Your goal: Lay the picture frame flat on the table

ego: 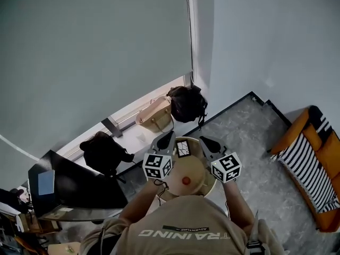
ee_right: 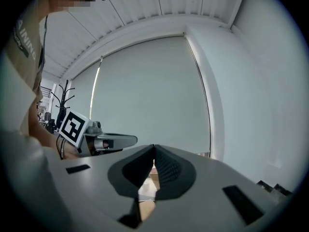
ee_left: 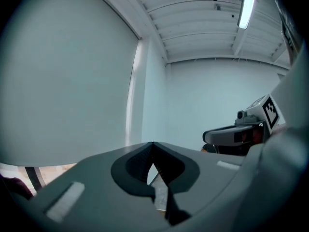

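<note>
**Q:** What is at the left?

**A:** The left gripper (ego: 163,141) is just beside the frame's left edge. Its own view shows the jaw tips met, with nothing between them.

**Q:** And in the centre?

**A:** The picture frame (ego: 183,148) is a small dark-bordered rectangle with a pale picture. It sits at the far edge of the round table (ego: 202,180), between the two grippers. It appears to be propped up with its face tilted back, not yet flat. Nearer the person, a small red object (ego: 186,180) lies on the tabletop.

**Q:** And at the right?

**A:** The right gripper (ego: 210,144) is just beside the frame's right edge. Its jaws are likewise closed and empty, and only tabletop shows through the gap between them.

**Q:** How is the frame likely to handle?

**A:** Probably light and stiff, with a smooth border and possibly a glazed, breakable front. A push on its top would likely tip it quickly. It seems better to open the jaws, pinch the border at each side edge rather than the face, and lower it gently. It also stands close to the table's rim, so it could slide off.
</note>
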The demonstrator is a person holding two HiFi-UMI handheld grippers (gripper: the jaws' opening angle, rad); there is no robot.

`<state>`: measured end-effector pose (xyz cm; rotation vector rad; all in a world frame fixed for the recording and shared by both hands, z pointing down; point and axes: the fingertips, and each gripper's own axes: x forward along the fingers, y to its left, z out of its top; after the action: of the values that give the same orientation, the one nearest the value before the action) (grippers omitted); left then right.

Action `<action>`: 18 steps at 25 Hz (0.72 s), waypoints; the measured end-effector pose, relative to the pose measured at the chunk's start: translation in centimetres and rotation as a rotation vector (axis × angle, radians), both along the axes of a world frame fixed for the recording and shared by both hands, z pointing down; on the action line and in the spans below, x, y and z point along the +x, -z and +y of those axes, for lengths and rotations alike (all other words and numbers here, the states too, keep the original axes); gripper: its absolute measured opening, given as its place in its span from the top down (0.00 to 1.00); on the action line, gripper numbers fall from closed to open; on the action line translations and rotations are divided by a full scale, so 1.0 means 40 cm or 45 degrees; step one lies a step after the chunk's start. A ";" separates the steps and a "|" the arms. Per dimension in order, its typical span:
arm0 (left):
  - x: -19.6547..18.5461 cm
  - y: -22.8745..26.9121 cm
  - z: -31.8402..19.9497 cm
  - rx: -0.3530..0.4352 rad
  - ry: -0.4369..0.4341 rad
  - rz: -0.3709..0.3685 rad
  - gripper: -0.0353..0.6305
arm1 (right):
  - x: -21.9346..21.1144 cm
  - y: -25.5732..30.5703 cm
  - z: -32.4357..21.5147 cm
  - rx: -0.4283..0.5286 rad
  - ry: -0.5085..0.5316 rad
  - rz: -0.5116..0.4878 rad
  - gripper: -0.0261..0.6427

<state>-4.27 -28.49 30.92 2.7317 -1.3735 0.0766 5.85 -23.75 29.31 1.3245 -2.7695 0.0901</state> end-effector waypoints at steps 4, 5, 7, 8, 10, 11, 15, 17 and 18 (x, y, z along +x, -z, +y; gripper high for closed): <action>0.020 -0.015 -0.014 -0.015 -0.021 -0.017 0.94 | 0.014 0.007 -0.008 0.026 -0.001 0.033 0.95; 0.023 -0.017 -0.014 -0.017 -0.028 -0.022 0.94 | 0.013 0.007 -0.008 0.028 0.001 0.037 0.95; 0.024 -0.017 -0.013 -0.012 -0.042 -0.029 0.94 | 0.005 0.000 -0.009 0.021 0.008 0.032 0.95; 0.022 -0.014 -0.015 -0.007 -0.047 -0.032 0.94 | 0.002 -0.003 -0.011 0.015 0.010 0.027 0.95; 0.016 -0.010 -0.022 -0.002 -0.050 -0.035 0.94 | -0.008 -0.010 -0.016 0.004 0.015 0.021 0.95; 0.011 -0.008 -0.028 -0.003 -0.050 -0.037 0.94 | -0.014 -0.012 -0.020 0.002 0.018 0.022 0.95; -0.001 -0.006 -0.046 -0.015 -0.054 -0.045 0.94 | -0.039 -0.012 -0.034 -0.003 0.040 0.031 0.95; -0.003 -0.008 -0.043 -0.019 -0.062 -0.047 0.94 | -0.050 -0.016 -0.034 -0.006 0.052 0.049 0.95; -0.002 -0.009 -0.040 -0.021 -0.068 -0.048 0.94 | -0.054 -0.020 -0.032 -0.007 0.055 0.061 0.95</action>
<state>-4.36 -30.11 31.29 2.7670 -1.3034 0.1428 3.70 -25.03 30.10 1.2475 -2.7545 0.0631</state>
